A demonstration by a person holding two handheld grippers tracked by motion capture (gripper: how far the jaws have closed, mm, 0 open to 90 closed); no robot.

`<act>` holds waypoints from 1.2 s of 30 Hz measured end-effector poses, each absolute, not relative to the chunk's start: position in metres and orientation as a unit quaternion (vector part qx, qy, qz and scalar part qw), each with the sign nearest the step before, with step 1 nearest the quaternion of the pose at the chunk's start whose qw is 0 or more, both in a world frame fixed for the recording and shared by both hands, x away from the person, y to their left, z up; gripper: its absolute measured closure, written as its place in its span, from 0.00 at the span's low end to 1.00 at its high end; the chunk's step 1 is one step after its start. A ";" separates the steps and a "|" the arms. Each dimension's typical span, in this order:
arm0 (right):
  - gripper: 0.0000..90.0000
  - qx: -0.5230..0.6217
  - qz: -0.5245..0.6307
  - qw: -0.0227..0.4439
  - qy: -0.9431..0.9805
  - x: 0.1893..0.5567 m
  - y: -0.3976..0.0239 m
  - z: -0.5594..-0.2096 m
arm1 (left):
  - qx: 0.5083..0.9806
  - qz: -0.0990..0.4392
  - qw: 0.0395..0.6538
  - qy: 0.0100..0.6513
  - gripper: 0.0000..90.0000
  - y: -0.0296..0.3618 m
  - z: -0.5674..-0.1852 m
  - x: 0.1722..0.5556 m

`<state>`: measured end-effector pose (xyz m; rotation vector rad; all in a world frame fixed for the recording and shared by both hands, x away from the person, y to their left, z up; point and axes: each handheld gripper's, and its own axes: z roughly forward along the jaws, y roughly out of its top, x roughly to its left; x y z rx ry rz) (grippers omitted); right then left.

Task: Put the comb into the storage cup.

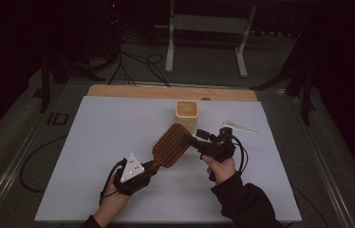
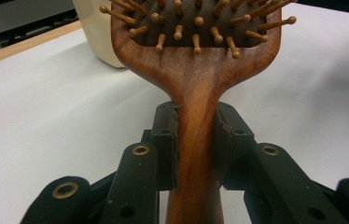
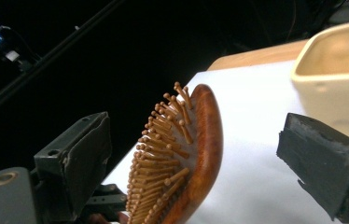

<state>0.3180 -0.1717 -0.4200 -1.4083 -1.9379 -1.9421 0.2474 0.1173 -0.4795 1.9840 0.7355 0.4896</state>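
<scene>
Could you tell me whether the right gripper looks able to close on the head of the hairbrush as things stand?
Probably yes: the right gripper is open, its jaws straddling the hairbrush head, nothing between; the left gripper grips only the handle.

Left gripper (image 2: 196, 140) clamped, right gripper (image 3: 196, 154) agape

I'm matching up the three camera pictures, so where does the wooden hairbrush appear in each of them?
High view: the hairbrush is at centre, slanting up to the right above the white table.
Left gripper view: it fills the middle, bristled head at top, handle clamped between the left hand-held gripper jaws.
Right gripper view: lower centre, seen edge-on between the open right hand-held gripper jaws.
Shared landmark: the cream square cup just beyond the brush.
</scene>
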 end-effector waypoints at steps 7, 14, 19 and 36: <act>0.10 -0.461 -0.625 0.052 -0.628 0.320 -0.154 -0.427 | 0.810 0.200 0.462 0.300 0.81 0.117 -0.480 0.248; 0.20 -0.471 -0.619 0.089 -0.622 0.323 -0.139 -0.437 | 0.814 0.200 0.457 0.298 0.81 0.115 -0.482 0.247; 0.34 -0.471 -0.614 0.102 -0.624 0.324 -0.136 -0.440 | 0.811 0.200 0.460 0.299 0.81 0.115 -0.480 0.247; 0.57 -0.452 -0.616 0.108 -0.636 0.322 -0.136 -0.437 | 0.811 0.200 0.462 0.298 0.81 0.114 -0.479 0.247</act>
